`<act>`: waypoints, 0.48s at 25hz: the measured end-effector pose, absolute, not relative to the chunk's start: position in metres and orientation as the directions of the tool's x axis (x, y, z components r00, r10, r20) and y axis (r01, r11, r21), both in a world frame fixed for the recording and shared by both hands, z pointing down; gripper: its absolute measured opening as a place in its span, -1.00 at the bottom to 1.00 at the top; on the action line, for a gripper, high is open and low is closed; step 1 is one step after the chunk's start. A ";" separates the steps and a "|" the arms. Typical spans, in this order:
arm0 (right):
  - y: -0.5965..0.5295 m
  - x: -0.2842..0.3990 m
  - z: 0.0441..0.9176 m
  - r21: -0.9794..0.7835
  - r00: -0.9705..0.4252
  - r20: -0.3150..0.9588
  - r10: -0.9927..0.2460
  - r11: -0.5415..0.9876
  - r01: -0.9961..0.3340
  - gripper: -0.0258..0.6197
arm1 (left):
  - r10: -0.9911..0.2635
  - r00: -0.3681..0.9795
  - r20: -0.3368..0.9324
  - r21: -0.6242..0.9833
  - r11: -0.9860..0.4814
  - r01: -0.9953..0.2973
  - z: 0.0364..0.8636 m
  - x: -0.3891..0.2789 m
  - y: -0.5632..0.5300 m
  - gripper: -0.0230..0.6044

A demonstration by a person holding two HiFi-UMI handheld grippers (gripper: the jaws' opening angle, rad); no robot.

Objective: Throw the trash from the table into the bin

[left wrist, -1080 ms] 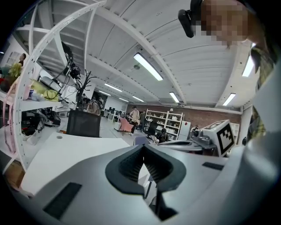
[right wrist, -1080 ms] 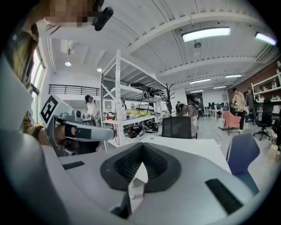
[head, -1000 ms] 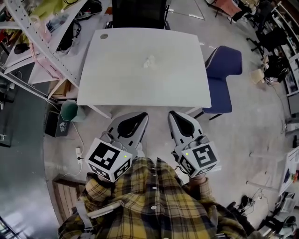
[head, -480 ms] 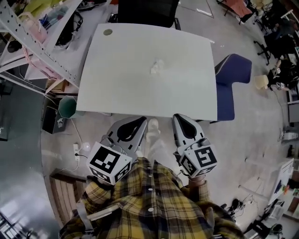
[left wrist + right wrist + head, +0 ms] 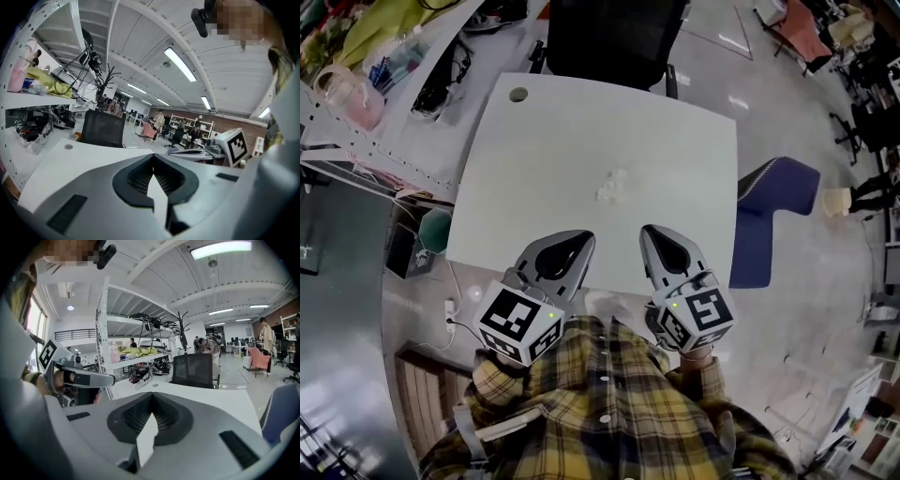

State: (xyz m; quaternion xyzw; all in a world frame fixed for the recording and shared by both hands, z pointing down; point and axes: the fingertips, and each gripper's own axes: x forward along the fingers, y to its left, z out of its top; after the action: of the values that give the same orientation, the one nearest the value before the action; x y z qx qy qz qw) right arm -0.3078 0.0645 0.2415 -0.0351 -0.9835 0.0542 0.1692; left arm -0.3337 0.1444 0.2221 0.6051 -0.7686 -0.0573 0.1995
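Note:
A small crumpled white piece of trash [image 5: 612, 185] lies near the middle of the white table [image 5: 534, 169]. My left gripper [image 5: 587, 237] and right gripper [image 5: 648, 231] are side by side over the table's near edge, both pointing at the trash and well short of it. The jaws of each are shut with nothing between them. In the left gripper view the left gripper [image 5: 153, 156] hides the trash, and in the right gripper view the right gripper [image 5: 151, 395] does the same. A green bin [image 5: 436, 229] stands on the floor by the table's left near corner.
A black office chair [image 5: 614, 37] stands at the table's far side and a blue chair [image 5: 773, 197] at its right. A cluttered metal shelf [image 5: 375, 84] runs along the left. A power strip [image 5: 450, 311] lies on the floor near the bin.
The table and the trash have come closer in the head view. Both grippers, before over the floor short of the table, now reach over its near edge.

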 end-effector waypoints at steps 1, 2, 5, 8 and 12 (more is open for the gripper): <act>0.054 -0.316 0.239 -0.116 -0.940 0.327 0.096 0.991 0.060 -0.92 | -0.952 -0.196 0.237 0.328 0.268 -0.906 0.220 -0.342 0.134 -0.90; 0.044 -0.324 0.238 -0.115 -0.940 0.325 0.105 0.991 0.071 -0.92 | -0.950 -0.205 0.236 0.325 0.276 -0.904 0.218 -0.349 0.125 -0.90; 0.021 -0.342 0.234 -0.109 -0.938 0.320 0.134 0.989 0.103 -0.92 | -0.943 -0.232 0.237 0.318 0.301 -0.899 0.215 -0.365 0.103 -0.90; 0.009 -0.359 0.235 -0.108 -0.933 0.327 0.149 0.987 0.120 -0.92 | -0.936 -0.253 0.246 0.320 0.325 -0.890 0.218 -0.380 0.092 -0.90; 0.003 -0.371 0.247 -0.107 -0.918 0.364 0.159 0.986 0.128 -0.92 | -0.928 -0.263 0.264 0.328 0.343 -0.880 0.225 -0.393 0.087 -0.90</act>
State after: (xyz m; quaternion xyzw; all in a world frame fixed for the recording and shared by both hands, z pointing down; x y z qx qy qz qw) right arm -0.3708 0.0034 0.2466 -0.0733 -0.9784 0.0404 0.1890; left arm -0.3926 0.0874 0.2253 0.5702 -0.7927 -0.0572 0.2078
